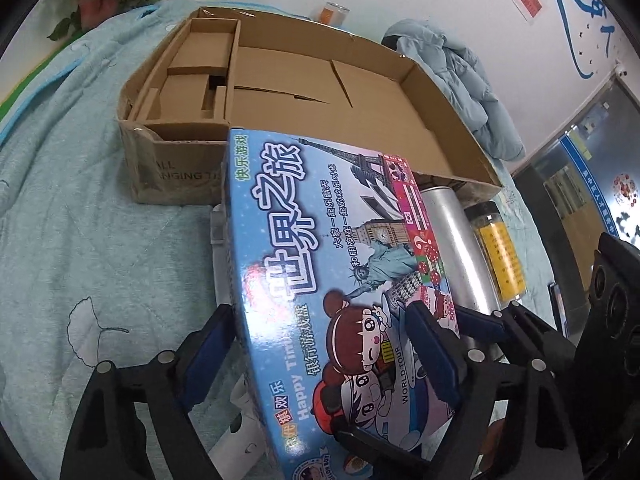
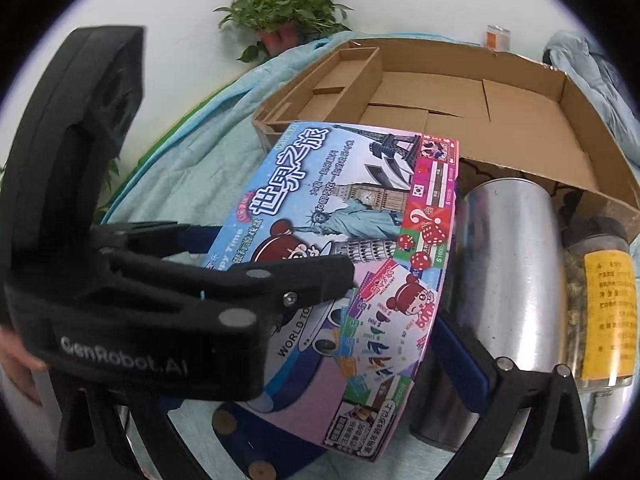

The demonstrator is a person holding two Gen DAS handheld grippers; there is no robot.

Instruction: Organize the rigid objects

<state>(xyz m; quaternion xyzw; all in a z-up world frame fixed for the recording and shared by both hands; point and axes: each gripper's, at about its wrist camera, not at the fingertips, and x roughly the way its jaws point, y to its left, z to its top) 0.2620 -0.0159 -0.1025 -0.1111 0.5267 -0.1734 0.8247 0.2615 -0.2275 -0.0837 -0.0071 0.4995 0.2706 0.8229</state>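
A blue board game box (image 1: 304, 264) lies tilted on the bed in front of an open cardboard box (image 1: 400, 120). My left gripper (image 1: 318, 310) straddles the game box's left edge, one pad just beside the edge and the other finger over the printed face, with no firm pinch visible. From the right wrist view, the left gripper (image 2: 280, 252) crosses the game box (image 2: 360, 208). My right gripper (image 2: 332, 372) stands wide open around the near right corner, one finger under it and one beside its right edge. A silver can (image 2: 508, 272) and a yellow-labelled jar (image 2: 600, 308) lie to the right.
The cardboard box (image 2: 500, 120) has a partitioned strip on its left side. A light blue jacket (image 1: 460, 80) lies at the back right, and a potted plant (image 2: 280, 16) stands behind the bed. A white object (image 1: 240, 420) lies under the game box. Teal bedding (image 1: 100, 240) stretches to the left.
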